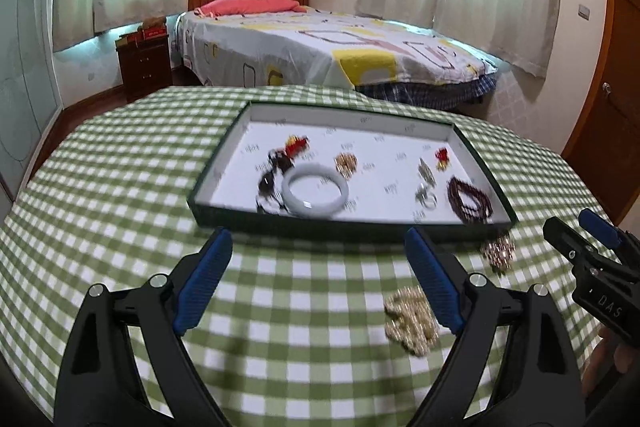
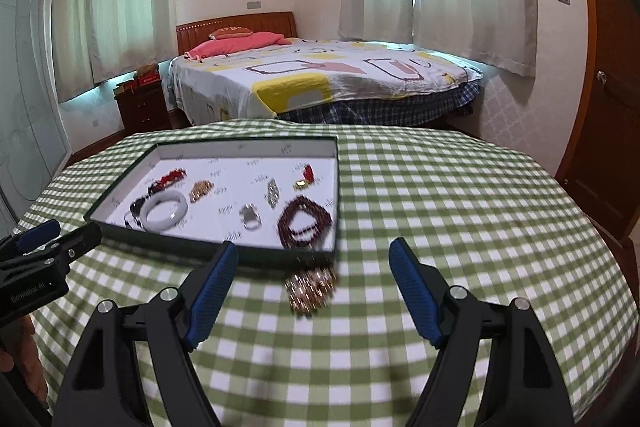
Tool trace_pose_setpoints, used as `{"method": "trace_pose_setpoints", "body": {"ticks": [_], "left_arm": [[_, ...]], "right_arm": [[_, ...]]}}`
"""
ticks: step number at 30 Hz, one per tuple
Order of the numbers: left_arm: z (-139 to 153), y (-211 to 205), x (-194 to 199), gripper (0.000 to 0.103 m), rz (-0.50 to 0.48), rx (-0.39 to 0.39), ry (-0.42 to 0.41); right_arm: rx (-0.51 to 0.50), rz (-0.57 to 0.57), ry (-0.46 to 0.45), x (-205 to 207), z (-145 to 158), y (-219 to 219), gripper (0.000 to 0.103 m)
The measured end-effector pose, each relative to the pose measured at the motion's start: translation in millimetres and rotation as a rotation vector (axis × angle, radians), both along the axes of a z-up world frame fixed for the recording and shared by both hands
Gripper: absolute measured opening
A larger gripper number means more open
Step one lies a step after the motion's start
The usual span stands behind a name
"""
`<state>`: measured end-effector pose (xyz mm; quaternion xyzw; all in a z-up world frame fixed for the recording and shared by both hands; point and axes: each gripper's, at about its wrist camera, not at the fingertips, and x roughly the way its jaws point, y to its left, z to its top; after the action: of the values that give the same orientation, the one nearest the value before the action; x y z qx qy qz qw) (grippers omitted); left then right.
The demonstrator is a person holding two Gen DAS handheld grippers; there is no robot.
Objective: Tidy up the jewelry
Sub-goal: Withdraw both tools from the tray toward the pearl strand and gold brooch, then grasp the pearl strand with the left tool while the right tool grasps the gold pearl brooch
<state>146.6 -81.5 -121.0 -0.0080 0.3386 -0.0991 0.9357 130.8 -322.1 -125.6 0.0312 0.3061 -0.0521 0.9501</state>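
A dark green tray (image 1: 340, 227) with a white floor sits on the green checked tablecloth (image 1: 120, 187); it also shows in the right wrist view (image 2: 208, 247). In it lie a white bangle (image 1: 315, 191), dark red beads (image 1: 470, 201), a silver ring (image 1: 426, 197), red charms and other small pieces. A gold chain heap (image 1: 412, 321) lies on the cloth by my left gripper's right finger. A second gold piece (image 2: 310, 287) lies just in front of the tray, between my right gripper's fingers. My left gripper (image 1: 316, 283) is open and empty. My right gripper (image 2: 314, 291) is open and empty.
A bed (image 1: 320, 47) with a patterned sheet stands beyond the table. A dark nightstand (image 1: 146, 67) is at the back left. A wooden door (image 1: 616, 107) is on the right. The table's rounded edge falls away on all sides.
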Motion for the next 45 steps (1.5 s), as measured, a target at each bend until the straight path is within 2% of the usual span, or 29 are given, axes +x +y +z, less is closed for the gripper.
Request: {"method": "trace_pose_setpoints", "body": {"ticks": [10, 20, 26, 28, 30, 31, 34, 36, 38, 39, 45], "left_arm": [[-25, -28, -15, 0.086, -0.023, 0.024, 0.057], [-45, -59, -19, 0.086, -0.066, 0.102, 0.078], [-53, -69, -14, 0.085, -0.092, 0.125, 0.107], [-56, -69, -12, 0.079, -0.107, 0.122, 0.121], [-61, -69, -10, 0.066, -0.119, 0.113, 0.149], [-62, -69, -9, 0.064, -0.122, 0.111, 0.157], [-62, -69, -9, 0.054, -0.135, 0.113, 0.144], [-61, -67, -10, 0.036, -0.143, 0.108, 0.136], [-62, -63, -9, 0.03, -0.138, 0.097, 0.132], [-61, -61, -8, 0.022, -0.137, 0.092, 0.131], [-61, -56, -6, 0.021, -0.146, 0.096, 0.128]], "right_arm": [[0.015, -0.056, 0.011, -23, -18, -20, 0.076], [0.08, -0.148, 0.023, -40, -30, -54, 0.076], [0.095, -0.154, 0.035, -40, -35, -56, 0.076], [0.096, -0.151, 0.036, -40, -36, -56, 0.076], [0.097, -0.148, 0.036, -39, -36, -55, 0.076], [0.097, -0.146, 0.037, -39, -37, -55, 0.076], [0.096, -0.142, 0.04, -38, -37, -54, 0.076], [0.095, -0.139, 0.044, -37, -38, -53, 0.076], [0.093, -0.136, 0.048, -36, -39, -52, 0.076], [0.091, -0.135, 0.051, -36, -39, -51, 0.076], [0.075, -0.122, 0.063, -35, -40, -46, 0.076]]}}
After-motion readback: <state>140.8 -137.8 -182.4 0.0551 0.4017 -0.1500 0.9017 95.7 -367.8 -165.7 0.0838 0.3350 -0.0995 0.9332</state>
